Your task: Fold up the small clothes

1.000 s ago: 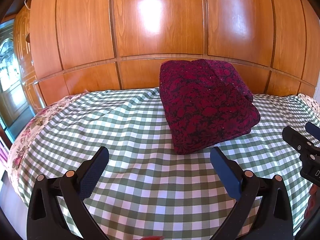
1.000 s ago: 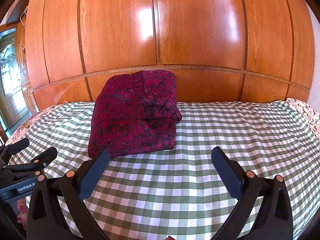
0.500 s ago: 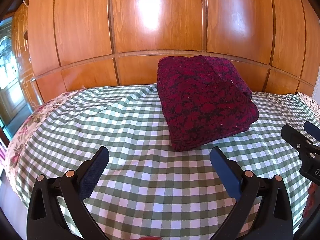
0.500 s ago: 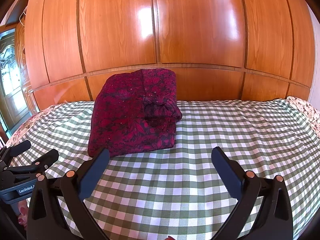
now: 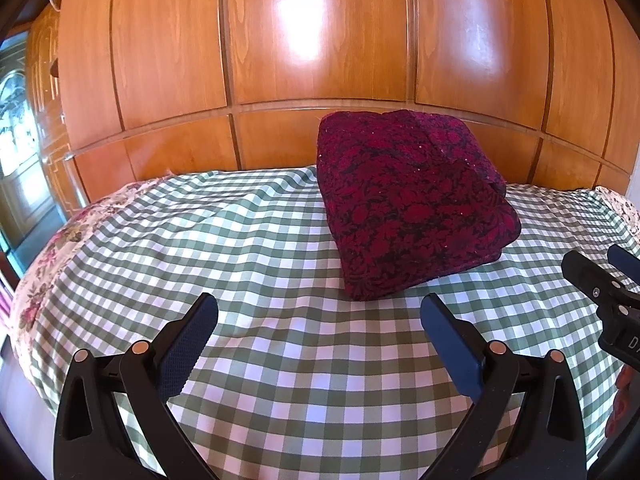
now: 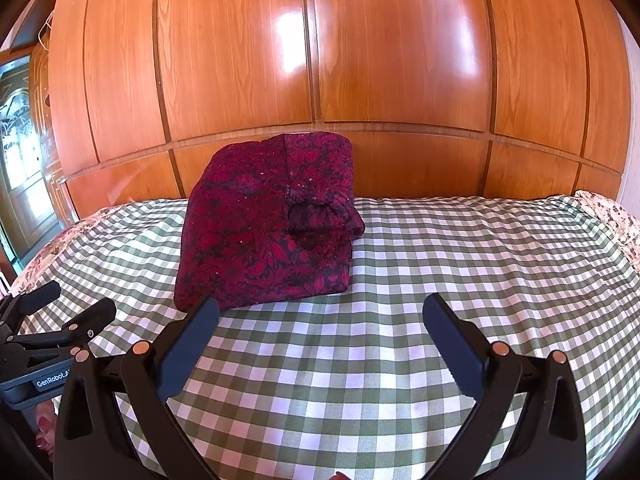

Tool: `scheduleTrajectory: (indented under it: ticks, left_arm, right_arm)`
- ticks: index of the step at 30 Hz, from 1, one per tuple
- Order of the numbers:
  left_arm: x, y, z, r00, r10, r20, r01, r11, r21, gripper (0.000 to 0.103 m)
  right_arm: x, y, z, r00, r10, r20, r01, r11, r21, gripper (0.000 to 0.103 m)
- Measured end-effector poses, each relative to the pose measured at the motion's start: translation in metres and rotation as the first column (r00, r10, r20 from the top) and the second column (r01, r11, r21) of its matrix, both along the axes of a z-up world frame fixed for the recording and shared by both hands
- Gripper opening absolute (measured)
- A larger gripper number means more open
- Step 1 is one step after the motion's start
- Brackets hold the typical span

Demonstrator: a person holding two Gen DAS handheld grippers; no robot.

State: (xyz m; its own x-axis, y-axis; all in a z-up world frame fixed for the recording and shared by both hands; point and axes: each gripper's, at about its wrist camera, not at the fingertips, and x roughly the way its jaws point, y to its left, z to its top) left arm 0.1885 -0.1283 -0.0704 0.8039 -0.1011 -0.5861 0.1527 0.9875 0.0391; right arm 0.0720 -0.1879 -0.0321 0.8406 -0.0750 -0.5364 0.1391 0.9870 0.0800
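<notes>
A folded dark red floral garment [image 5: 412, 208] lies as a thick bundle on the green checked bedspread [image 5: 240, 248], near the wooden headboard. It also shows in the right wrist view [image 6: 268, 224]. My left gripper [image 5: 318, 320] is open and empty, above the bedspread in front of the bundle. My right gripper [image 6: 320, 320] is open and empty, in front of and to the right of the bundle. The right gripper shows at the right edge of the left wrist view [image 5: 600, 280]; the left gripper shows at the left edge of the right wrist view [image 6: 60, 312].
A glossy wooden panelled headboard [image 5: 320, 60] rises behind the bed. A floral sheet [image 5: 44, 264] shows at the bed's left edge and at its right edge [image 6: 612, 216]. A glazed door [image 6: 20, 140] stands far left.
Both grippers have drawn back slightly and tilted up, so the bundle sits a little lower and farther in view. Both stay open. The garment has not moved.
</notes>
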Motion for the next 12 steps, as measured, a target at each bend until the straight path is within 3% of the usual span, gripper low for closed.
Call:
scheduleTrajectory:
  ticks: [12]
  left_arm:
    - [0.012,-0.001,-0.02,0.997,0.021,-0.072,-0.02,1.0,0.022,0.1]
  right_arm:
    - [0.011,-0.014,-0.019,0.998,-0.03,-0.063,0.032,0.999,0.02,0.101]
